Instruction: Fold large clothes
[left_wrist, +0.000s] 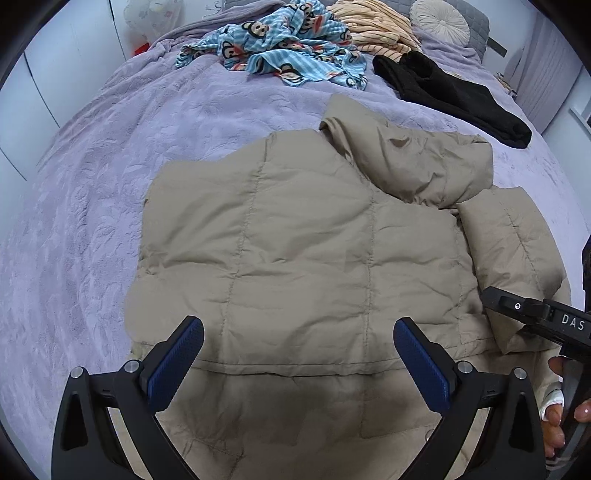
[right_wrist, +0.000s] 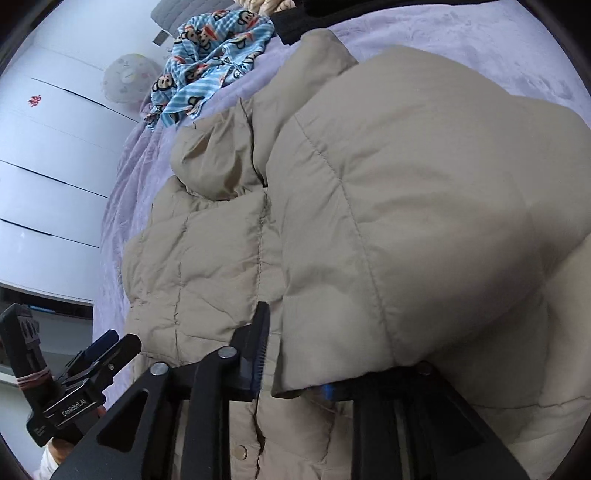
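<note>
- Jacket (left_wrist: 303, 236) ahead of spread, empty left gripper (left_wrist: 297, 363): body flat.
- Sleeve (right_wrist: 424, 206) draped over half-spread right gripper (right_wrist: 295, 354), unpinched; folds remaining.

The left gripper (left_wrist: 297, 363) hovers wide apart over a beige puffer jacket (left_wrist: 303, 251) on a lilac bedspread (left_wrist: 85, 229).

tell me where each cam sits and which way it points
Left wrist: on the left gripper, tilted down over the beige puffer jacket on the lilac bed; both blue pads, open and empty, a hand and the right gripper's body at right.
Right wrist: on the right gripper, close over the jacket's folded sleeve between its parted fingers; left gripper at lower left.
Shared: jacket, monkey-print blanket, bed.
</note>
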